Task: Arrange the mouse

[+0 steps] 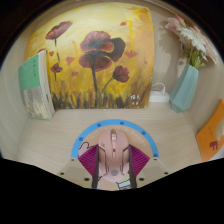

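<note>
Pink mouse (113, 152) pinched between closed jaws, over blue-rimmed pad (78, 146)

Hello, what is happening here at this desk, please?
A hand-held gripper is working on a computer mouse. The mouse sits between its two fingers, on a round mat with a blue rim, on a pale tabletop. Beyond it a flower painting leans at the back, with a vase of flowers beside it.
</note>
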### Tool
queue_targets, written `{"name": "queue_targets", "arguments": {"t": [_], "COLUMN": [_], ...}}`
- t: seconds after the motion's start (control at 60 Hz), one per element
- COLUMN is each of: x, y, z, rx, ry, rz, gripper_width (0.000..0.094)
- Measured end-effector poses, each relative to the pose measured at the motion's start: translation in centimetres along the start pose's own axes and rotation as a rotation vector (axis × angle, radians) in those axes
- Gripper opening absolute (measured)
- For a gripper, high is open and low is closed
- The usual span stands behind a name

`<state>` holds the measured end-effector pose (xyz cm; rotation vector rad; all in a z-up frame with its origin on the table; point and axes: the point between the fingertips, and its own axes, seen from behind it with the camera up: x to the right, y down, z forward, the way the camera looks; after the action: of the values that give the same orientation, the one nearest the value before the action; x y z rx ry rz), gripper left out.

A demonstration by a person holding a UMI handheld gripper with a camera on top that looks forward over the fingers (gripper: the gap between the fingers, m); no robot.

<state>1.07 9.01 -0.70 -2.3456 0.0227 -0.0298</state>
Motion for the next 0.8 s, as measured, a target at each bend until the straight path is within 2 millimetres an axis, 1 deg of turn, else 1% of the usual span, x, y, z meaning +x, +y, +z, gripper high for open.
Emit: {"name": "queue_targets", "arguments": {"t": [0.1,0.133,0.2,0.217,0.25,0.317,0.367,0.45,0.517,0.567,0.65,0.8], "x": [0.0,0.0,0.1,0.1,0.2,0.2,0.1,-0.3,-0.6,-0.7,-0.8,0.1], "y": [0.1,0.2,-0.6,-1.0,-1.8,-3.6,-4.8,-6.6,-7.4,-7.7,-7.4,-6.4], "z": [0.1,-0.1,-1.3,-1.7,-2.7,-5.1,-7.3,-11.5,-14.9,-17.5,-21.3,-26.8], "rx": [0.001,-0.011,-0.01,-0.004,0.012,0.049,0.073,0.116,0.147,0.17,0.194,0.242], "ry": [0.004,0.002,0.005,0.006,0.006,0.004,0.0,-0.02,-0.038,-0.055,-0.069,-0.076], "rz": [-0.011,-0.005,0.004,0.004,0.002,-0.007,-0.008,-0.004,-0.001,-0.001,-0.012,-0.041], "gripper_width": [0.0528,0.0574,0.0756,0.0773,0.077,0.077,0.0769,0.0771,0.0769,0.0772,0.0773,0.0772]}}
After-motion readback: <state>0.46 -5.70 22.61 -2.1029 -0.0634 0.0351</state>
